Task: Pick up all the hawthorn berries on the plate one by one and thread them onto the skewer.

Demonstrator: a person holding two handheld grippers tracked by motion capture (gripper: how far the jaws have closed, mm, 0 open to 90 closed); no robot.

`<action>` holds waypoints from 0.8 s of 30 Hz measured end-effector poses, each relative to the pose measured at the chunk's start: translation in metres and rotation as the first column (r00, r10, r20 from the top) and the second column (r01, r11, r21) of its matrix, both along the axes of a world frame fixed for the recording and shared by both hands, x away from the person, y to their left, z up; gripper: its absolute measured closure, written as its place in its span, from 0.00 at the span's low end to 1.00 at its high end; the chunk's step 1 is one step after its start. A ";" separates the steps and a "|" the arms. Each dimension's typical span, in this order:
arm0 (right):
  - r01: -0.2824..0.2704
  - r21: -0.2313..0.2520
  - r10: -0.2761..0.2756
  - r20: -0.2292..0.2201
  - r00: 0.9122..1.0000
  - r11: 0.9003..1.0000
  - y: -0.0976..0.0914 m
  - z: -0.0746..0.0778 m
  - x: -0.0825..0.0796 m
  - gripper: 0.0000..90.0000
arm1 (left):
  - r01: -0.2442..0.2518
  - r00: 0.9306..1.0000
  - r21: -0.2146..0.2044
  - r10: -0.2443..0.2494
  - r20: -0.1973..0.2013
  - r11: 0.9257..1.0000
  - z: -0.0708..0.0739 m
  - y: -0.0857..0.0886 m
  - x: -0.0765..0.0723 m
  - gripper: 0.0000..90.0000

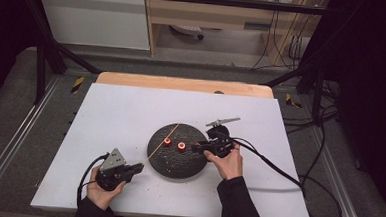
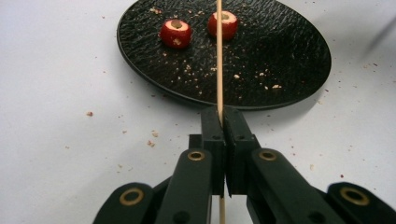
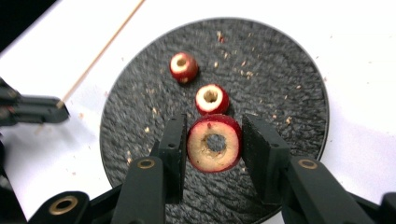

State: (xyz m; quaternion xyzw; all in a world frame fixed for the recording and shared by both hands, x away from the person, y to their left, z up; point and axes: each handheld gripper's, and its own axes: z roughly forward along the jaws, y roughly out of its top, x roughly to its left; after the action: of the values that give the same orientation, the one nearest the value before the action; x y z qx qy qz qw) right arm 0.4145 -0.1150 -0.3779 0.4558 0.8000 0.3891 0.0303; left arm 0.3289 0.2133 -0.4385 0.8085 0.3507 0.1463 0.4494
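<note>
Right gripper (image 3: 212, 147) clamping fruit ring (image 3: 214, 144), left gripper (image 2: 223, 122) pinching skewer (image 2: 219, 56)

Cored red fruit slice (image 3: 214, 144) (skewer (image 2: 219, 56) level)

Bright, even light on the white surface (image 1: 130, 115), dark room around; right gripper view looks slightly blurred, perhaps motion.
</note>
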 end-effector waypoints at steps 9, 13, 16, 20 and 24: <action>0.085 0.193 -0.098 0.059 0.993 0.977 -0.012 -0.005 -0.012 0.70 | -0.009 1.000 -0.010 0.009 0.003 1.000 -0.001 -0.004 -0.001 0.98; 0.105 0.254 -0.128 0.074 0.989 0.962 -0.013 -0.009 -0.014 0.70 | -0.015 1.000 -0.018 0.015 0.006 1.000 -0.001 -0.006 -0.002 0.98; 0.121 0.305 -0.156 0.091 0.984 0.945 -0.012 -0.013 -0.016 0.70 | -0.020 1.000 -0.026 0.020 0.011 0.999 -0.001 -0.007 -0.002 0.98; 0.144 0.382 -0.199 0.111 0.974 0.913 -0.009 -0.018 -0.018 0.70 | -0.027 0.999 -0.033 0.027 0.016 0.999 -0.001 -0.010 -0.003 0.98; 0.155 0.426 -0.225 0.118 0.967 0.891 -0.008 -0.020 -0.018 0.70 | -0.030 0.999 -0.039 0.031 0.019 0.999 -0.002 -0.011 -0.004 0.98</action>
State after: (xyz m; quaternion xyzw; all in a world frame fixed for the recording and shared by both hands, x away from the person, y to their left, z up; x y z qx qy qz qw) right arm 0.3965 -0.1226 -0.3982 0.4943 0.6457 0.5809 0.0370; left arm 0.3254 0.2019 -0.4403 0.7927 0.3613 0.1541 0.4661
